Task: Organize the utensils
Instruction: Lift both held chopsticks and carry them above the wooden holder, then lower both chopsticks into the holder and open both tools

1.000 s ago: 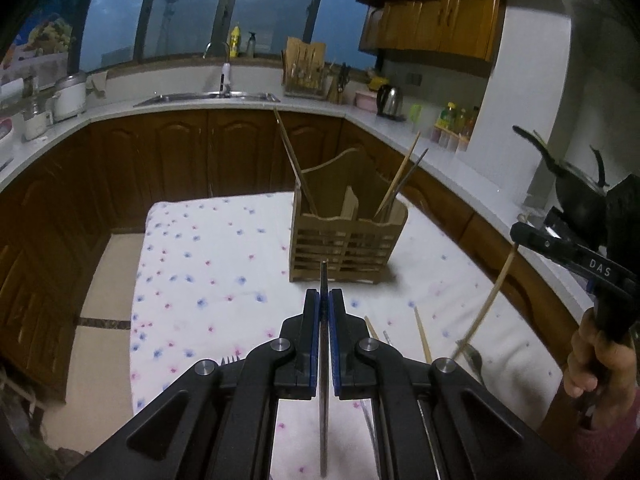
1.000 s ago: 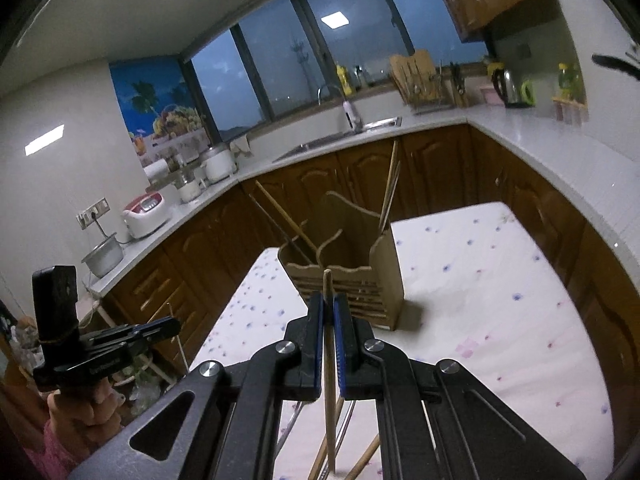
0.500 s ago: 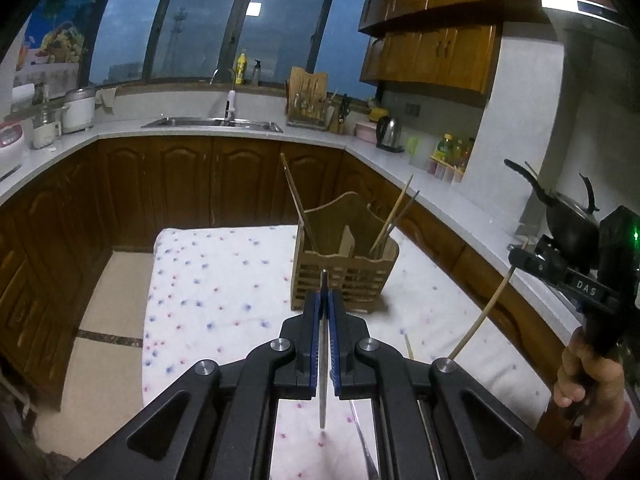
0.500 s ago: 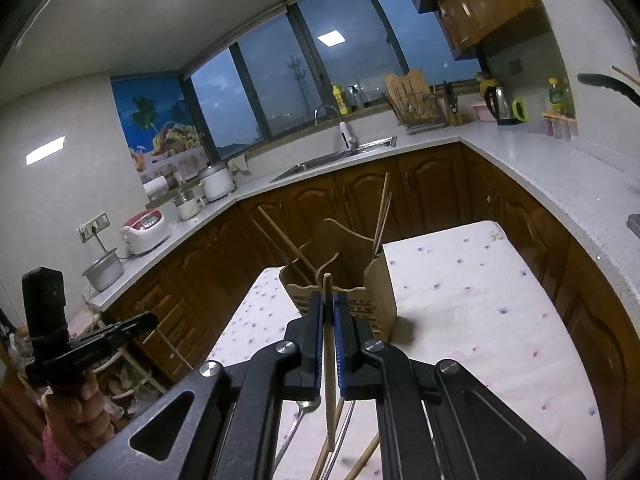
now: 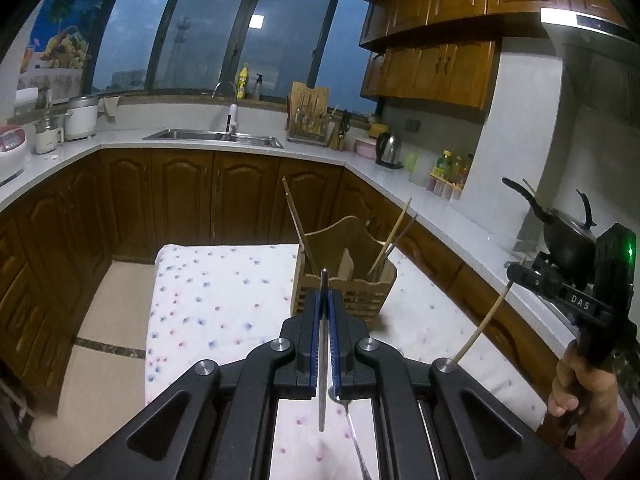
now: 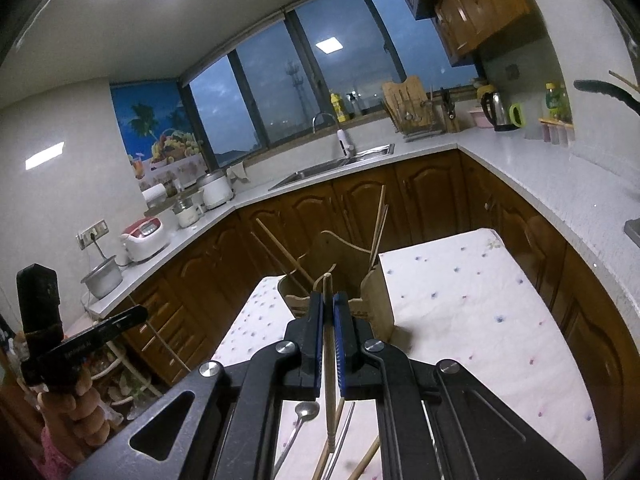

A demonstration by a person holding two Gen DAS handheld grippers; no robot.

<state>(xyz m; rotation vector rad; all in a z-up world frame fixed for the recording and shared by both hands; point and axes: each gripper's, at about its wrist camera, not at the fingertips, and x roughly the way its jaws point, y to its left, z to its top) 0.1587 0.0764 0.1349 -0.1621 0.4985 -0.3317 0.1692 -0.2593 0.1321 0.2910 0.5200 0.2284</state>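
A slatted wooden utensil holder [image 5: 345, 285] stands on the dotted tablecloth [image 5: 208, 304] with a few chopsticks leaning in it. My left gripper [image 5: 324, 297] is shut on a thin metal utensil [image 5: 322, 392], held upright a short way in front of the holder. My right gripper [image 6: 329, 297] is shut on a wooden chopstick [image 6: 329, 364], also just short of the holder [image 6: 376, 300]. In the left wrist view the right gripper [image 5: 520, 270] shows at the right with its chopstick [image 5: 482, 326] slanting down. In the right wrist view the left gripper [image 6: 138, 314] is at the far left.
A metal spoon [image 6: 305, 411] and loose chopsticks [image 6: 366, 458] lie on the cloth under the grippers. Dark wood cabinets and a white counter [image 6: 560, 176] wrap round the table. A black wok [image 5: 568, 236] sits on the stove at the right. A hand [image 5: 576, 384] holds the right gripper.
The left gripper has risen and drawn back with its metal utensil, so the holder looks smaller and lower in its view. The right gripper has barely moved.
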